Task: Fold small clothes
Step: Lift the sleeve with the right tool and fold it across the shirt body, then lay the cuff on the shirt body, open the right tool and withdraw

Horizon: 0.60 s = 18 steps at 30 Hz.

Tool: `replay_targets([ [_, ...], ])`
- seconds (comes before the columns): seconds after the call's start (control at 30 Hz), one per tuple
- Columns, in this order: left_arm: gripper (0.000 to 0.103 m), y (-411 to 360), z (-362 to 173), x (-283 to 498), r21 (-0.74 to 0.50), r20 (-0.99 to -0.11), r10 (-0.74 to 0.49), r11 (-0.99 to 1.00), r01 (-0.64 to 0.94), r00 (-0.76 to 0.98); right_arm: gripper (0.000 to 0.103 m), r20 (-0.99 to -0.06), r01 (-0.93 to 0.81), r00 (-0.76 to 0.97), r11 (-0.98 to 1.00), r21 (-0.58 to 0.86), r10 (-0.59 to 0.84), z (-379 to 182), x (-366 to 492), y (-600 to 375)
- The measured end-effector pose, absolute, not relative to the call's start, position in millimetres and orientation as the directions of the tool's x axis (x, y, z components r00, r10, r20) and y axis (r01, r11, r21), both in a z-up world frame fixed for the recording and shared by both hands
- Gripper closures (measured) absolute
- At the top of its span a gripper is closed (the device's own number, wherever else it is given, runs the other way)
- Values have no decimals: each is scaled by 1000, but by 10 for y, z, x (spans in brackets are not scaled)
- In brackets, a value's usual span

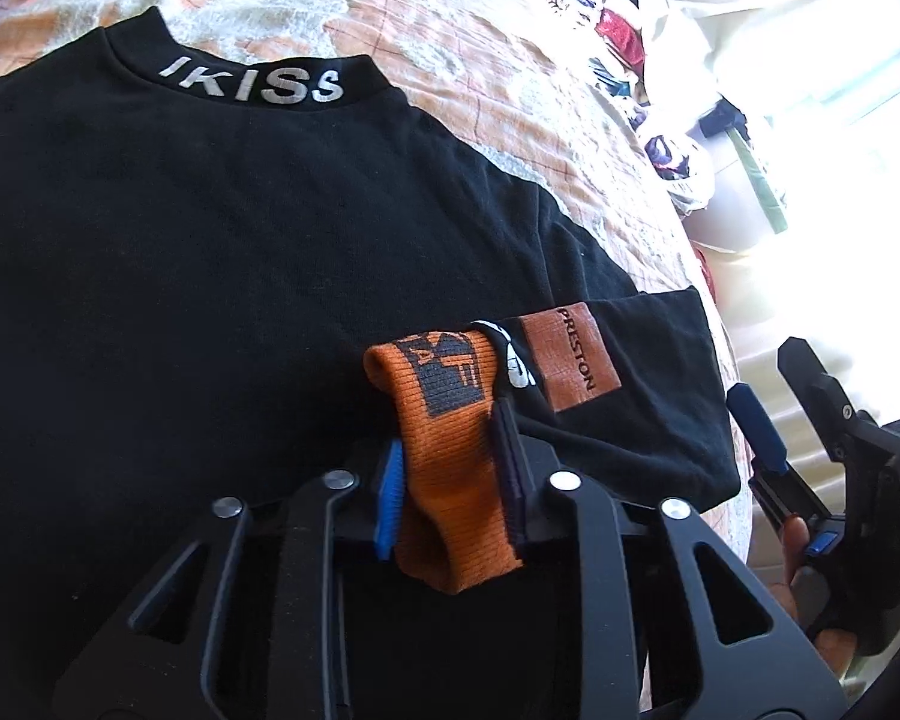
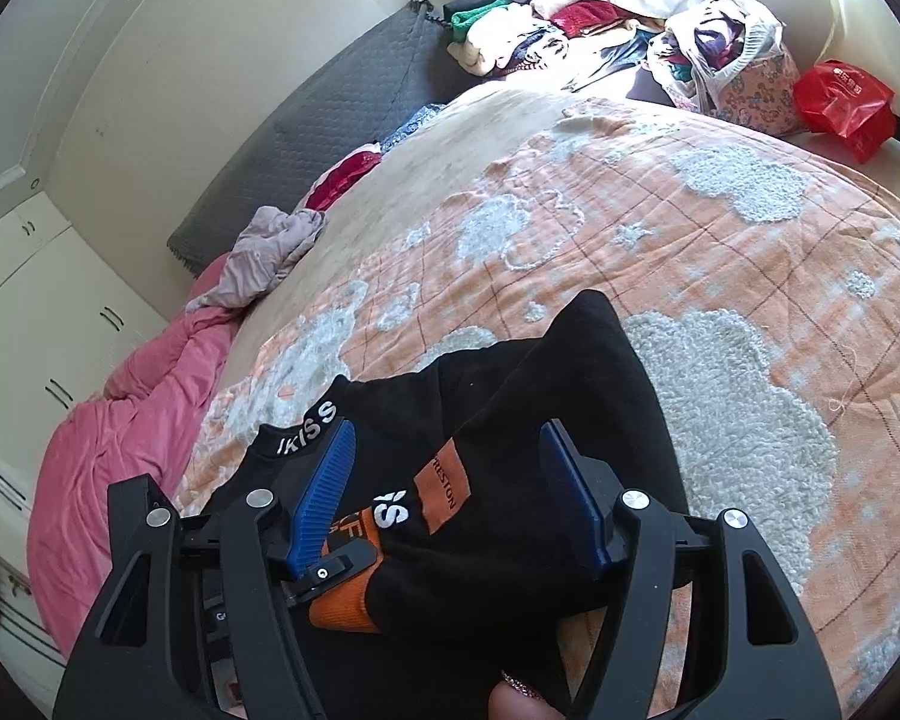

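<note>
A black sweatshirt (image 1: 180,252) with "IKISS" on its collar lies flat on the bed. Its sleeve, with an orange "PRESTON" patch (image 1: 570,360), is folded across the body. My left gripper (image 1: 447,468) is shut on the sleeve's orange ribbed cuff (image 1: 444,420). My right gripper (image 2: 450,492) is open above the folded sleeve (image 2: 570,396), holding nothing; it also shows at the right edge of the left wrist view (image 1: 774,408). The cuff (image 2: 345,594) and the left gripper show under its left finger.
The bed has an orange and white quilt (image 2: 660,252). A pink blanket (image 2: 132,420) and a crumpled mauve garment (image 2: 270,258) lie at its left side. Piled clothes (image 2: 546,24), a filled bag (image 2: 726,48) and a red bag (image 2: 843,102) sit at the far end.
</note>
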<state>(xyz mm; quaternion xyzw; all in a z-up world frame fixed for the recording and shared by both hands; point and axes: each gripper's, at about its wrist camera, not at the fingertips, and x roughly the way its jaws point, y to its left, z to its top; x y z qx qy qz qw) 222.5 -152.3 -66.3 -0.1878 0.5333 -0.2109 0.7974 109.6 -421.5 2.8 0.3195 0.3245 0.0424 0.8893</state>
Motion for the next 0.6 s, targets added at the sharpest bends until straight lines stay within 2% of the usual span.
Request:
replay_targets([
  [0.1,96,-1591,-596,2194,-482,-775,-523,852,203,356,40,-575,170,775,790,589,263,23,1103,-4312],
  [0.2,97,-1575,-467,2159,-450,-766,-513,858,248,386,40,-590,209,769,775,596,246,-12,1087,-4414],
  [0.4,97,-1227,-89,2113,-436,-714,-494,868,236,496,40,-609,253,755,748,614,244,-92,1074,-4515],
  [0.6,97,-848,181,1970,-477,-651,-506,852,214,566,40,-628,244,735,763,599,258,-124,1122,-4420],
])
